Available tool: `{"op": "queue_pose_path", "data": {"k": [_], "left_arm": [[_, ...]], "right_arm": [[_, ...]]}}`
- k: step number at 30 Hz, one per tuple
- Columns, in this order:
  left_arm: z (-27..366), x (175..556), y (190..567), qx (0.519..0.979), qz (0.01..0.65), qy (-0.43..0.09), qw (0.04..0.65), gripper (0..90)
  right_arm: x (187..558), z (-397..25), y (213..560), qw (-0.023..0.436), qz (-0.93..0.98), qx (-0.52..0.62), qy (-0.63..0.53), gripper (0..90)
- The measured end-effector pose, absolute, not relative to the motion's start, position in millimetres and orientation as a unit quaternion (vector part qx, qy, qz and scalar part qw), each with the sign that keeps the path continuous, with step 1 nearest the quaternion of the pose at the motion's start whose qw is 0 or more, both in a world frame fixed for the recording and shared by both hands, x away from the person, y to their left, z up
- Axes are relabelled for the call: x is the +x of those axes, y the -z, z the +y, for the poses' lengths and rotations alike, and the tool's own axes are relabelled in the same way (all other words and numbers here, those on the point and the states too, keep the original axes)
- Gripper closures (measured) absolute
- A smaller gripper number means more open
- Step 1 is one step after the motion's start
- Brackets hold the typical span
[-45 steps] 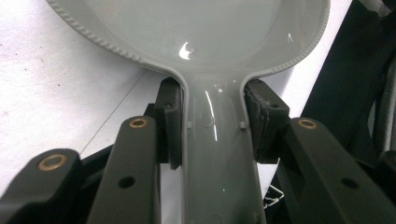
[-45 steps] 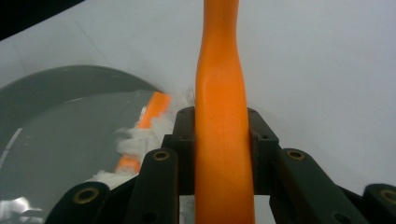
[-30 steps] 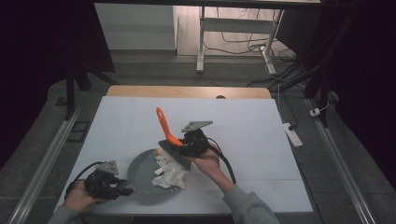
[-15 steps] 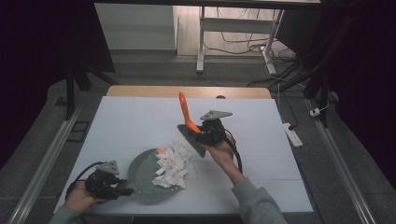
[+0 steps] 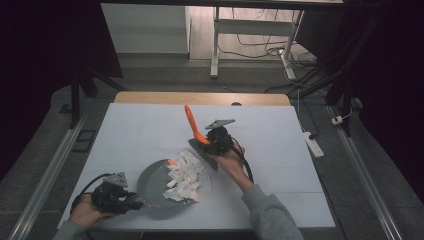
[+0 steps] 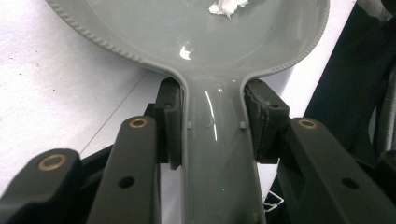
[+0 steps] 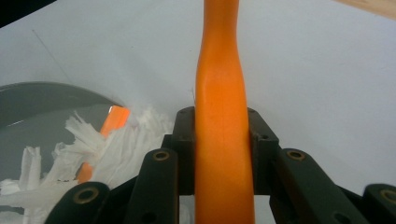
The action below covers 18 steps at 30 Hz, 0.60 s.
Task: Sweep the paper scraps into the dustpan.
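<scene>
A grey pan (image 5: 152,190) lies at the table's front left. My left gripper (image 5: 117,196) is shut on its handle (image 6: 217,158), with the pads (image 6: 169,122) pressed on both sides. A pile of shredded white paper (image 5: 186,175) covers the pan's right rim and spills onto the table. My right gripper (image 5: 218,140) hovers just right of the pile, shut on an orange-handled scraper (image 5: 191,124) whose grey blade (image 5: 204,154) points down beside the paper. The orange handle (image 7: 222,116) stands between the right jaws. A small orange piece (image 7: 114,119) lies in the paper (image 7: 93,149).
The white table cover (image 5: 150,130) is bare at the back and on the right. A wooden edge (image 5: 200,97) runs along the far side. A power strip (image 5: 312,145) lies off the table's right edge. One paper scrap (image 6: 226,7) sits inside the pan (image 6: 187,32).
My right gripper lifted the scraper off the paper pile and moved it right and back, then drifted slightly left. The left gripper and pan stayed still.
</scene>
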<state>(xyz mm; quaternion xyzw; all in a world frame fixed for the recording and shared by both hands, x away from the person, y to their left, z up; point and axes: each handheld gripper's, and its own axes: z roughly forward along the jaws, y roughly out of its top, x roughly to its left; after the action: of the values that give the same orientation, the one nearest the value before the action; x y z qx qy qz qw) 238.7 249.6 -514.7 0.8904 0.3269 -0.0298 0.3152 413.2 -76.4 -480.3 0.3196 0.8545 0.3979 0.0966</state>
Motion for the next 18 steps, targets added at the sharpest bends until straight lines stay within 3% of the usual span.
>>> {"op": "queue_pose_path", "data": {"k": [18], "left_arm": [[247.8, 239.5, 514.7, 0.89, 0.328, 0.029, 0.315, 61.5]], "right_arm": [[394.0, -46.2, 485.2, 0.049, 0.87, 0.291, -0.394, 70.3]]}}
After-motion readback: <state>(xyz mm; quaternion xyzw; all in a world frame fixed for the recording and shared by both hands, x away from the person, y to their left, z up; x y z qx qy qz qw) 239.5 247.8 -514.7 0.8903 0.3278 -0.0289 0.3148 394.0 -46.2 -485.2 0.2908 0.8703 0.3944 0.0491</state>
